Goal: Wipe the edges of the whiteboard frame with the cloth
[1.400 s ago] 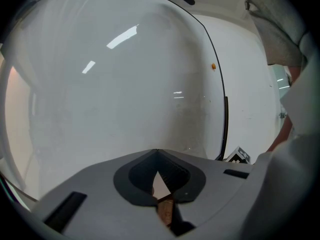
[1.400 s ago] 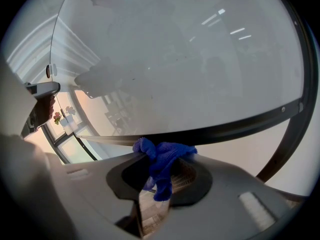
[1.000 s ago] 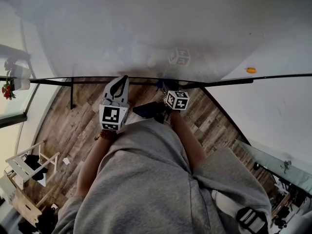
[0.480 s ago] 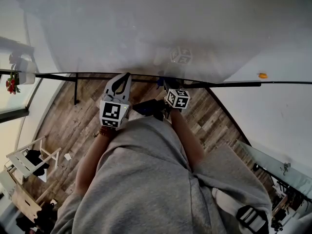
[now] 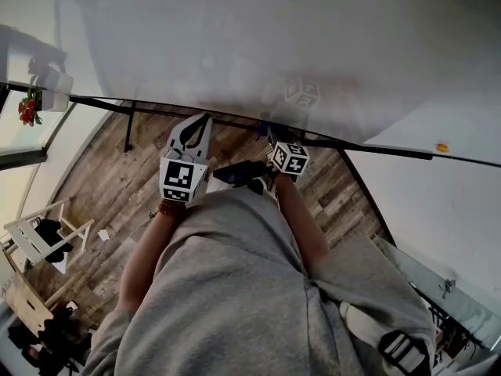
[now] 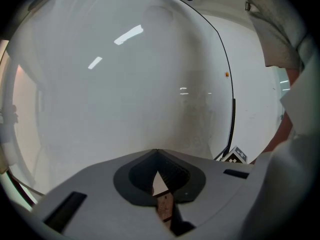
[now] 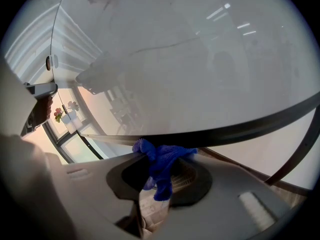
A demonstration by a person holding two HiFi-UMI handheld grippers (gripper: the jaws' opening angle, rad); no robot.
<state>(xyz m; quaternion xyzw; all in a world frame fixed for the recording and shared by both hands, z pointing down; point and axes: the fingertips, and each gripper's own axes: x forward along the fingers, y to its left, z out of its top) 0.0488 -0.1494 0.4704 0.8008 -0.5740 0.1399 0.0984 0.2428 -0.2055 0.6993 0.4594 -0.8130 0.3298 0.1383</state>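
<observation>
Right gripper (image 7: 159, 156), centre frame in the head view, pinches the blue cloth (image 7: 161, 170). The cloth touches the black frame (image 7: 240, 128) along the whiteboard's (image 5: 258, 37) lower edge. Left gripper (image 6: 157, 156) just left of it, jaws pressed together, nothing between them. Upper left: white pot (image 5: 56, 100) holding red flowers (image 5: 30, 110).

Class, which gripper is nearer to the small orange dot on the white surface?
Right. The right gripper, gripping the blue cloth, is left of the small orange dot; the left gripper lies farther left.
</observation>
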